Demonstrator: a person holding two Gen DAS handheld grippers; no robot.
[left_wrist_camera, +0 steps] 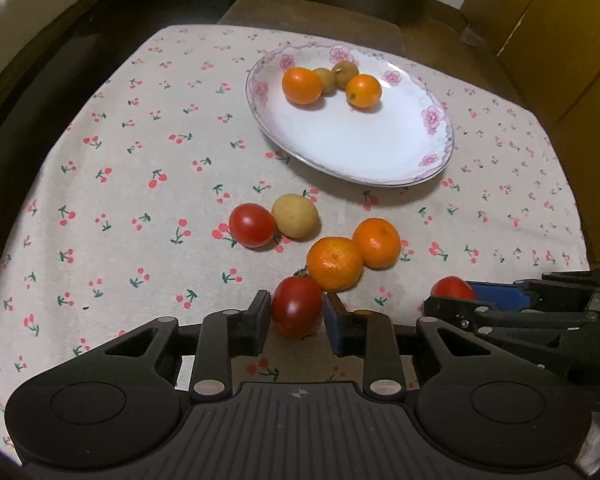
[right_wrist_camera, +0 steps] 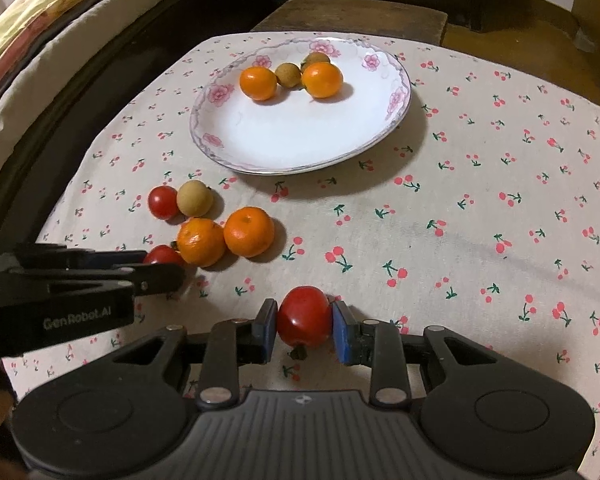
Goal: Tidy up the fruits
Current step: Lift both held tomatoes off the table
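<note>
My left gripper (left_wrist_camera: 297, 314) is shut on a red tomato (left_wrist_camera: 296, 306) low over the cloth; it shows from the side in the right wrist view (right_wrist_camera: 162, 264). My right gripper (right_wrist_camera: 304, 322) is shut on another red tomato (right_wrist_camera: 305, 316), which also shows in the left wrist view (left_wrist_camera: 452, 288). Loose on the cloth are two mandarins (left_wrist_camera: 334, 264) (left_wrist_camera: 377, 242), a third tomato (left_wrist_camera: 252, 225) and a tan longan (left_wrist_camera: 296, 216). The white flowered plate (left_wrist_camera: 364, 148) holds two mandarins (left_wrist_camera: 302, 85) and two longans (left_wrist_camera: 345, 73).
The table carries a cherry-print cloth (right_wrist_camera: 480, 220). A wooden stool or bench (right_wrist_camera: 352, 16) stands beyond its far edge. A padded sofa edge (right_wrist_camera: 40, 60) runs along the left. A cabinet (left_wrist_camera: 560, 40) stands at the back right.
</note>
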